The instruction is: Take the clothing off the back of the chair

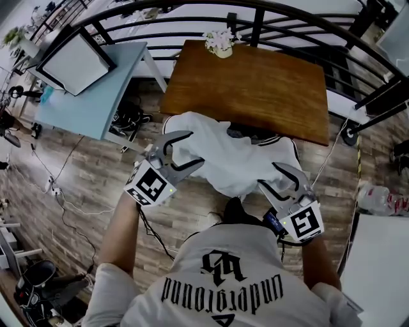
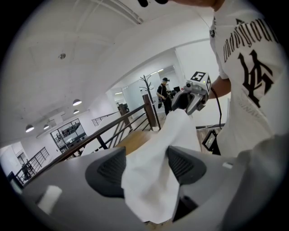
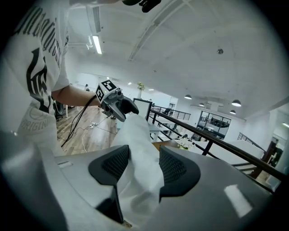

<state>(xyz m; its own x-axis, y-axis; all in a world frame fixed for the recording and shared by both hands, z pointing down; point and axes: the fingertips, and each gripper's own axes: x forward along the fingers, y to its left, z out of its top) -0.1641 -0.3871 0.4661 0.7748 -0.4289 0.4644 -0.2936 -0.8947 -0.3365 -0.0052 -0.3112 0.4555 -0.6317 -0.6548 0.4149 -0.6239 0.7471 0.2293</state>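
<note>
A white garment [image 1: 230,159] with dark stripes lies draped over the chair back, which it hides, in front of the brown table [image 1: 255,89]. My left gripper [image 1: 195,148] is at the garment's left edge with its jaws spread wide around a fold. In the left gripper view the cloth [image 2: 158,153] runs loosely between the dark pads [image 2: 108,171]. My right gripper [image 1: 268,174] is at the garment's right edge, also spread. In its own view a bunch of the cloth [image 3: 137,140] hangs between its pads [image 3: 174,169].
A small vase of flowers [image 1: 220,43] stands at the table's far edge. A black railing [image 1: 255,13] curves behind it. A pale blue desk [image 1: 96,96] with a white board stands at left. Cables [image 1: 64,191] trail over the wooden floor. A white surface [image 1: 377,268] is at right.
</note>
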